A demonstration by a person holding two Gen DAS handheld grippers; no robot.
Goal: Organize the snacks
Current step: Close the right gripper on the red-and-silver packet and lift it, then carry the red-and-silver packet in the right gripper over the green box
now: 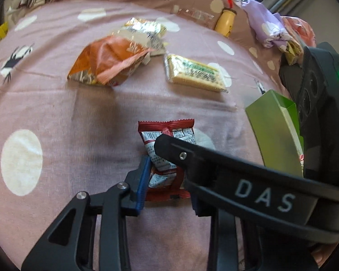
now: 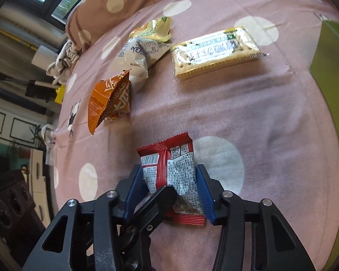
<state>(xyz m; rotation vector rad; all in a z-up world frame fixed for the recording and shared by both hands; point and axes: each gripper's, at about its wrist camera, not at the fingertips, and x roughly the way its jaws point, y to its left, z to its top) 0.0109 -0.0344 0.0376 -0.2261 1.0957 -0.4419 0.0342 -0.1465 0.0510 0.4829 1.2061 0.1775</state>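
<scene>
Inspector A: Both grippers are clamped on one red snack packet [image 2: 169,176] lying on the bed [image 1: 56,117]: right gripper [image 2: 167,194] across its width, left gripper [image 1: 167,180] crossing over it.

Inspector B: Risk: opposing pulls could tear it. Green box [image 1: 273,131] at three o'clock; contents not visible. Orange bag [image 1: 106,63] and crackers [image 1: 196,72] lie near twelve.

Both tongs are matte black linkages with triangular cut-outs and silver pivot pins. The left tongs [image 1: 167,180] carry ribbed blue pads [image 1: 142,180]; so do the right tongs [image 2: 169,192]. One black arm bears white letters "DAS" and a small screw.
</scene>
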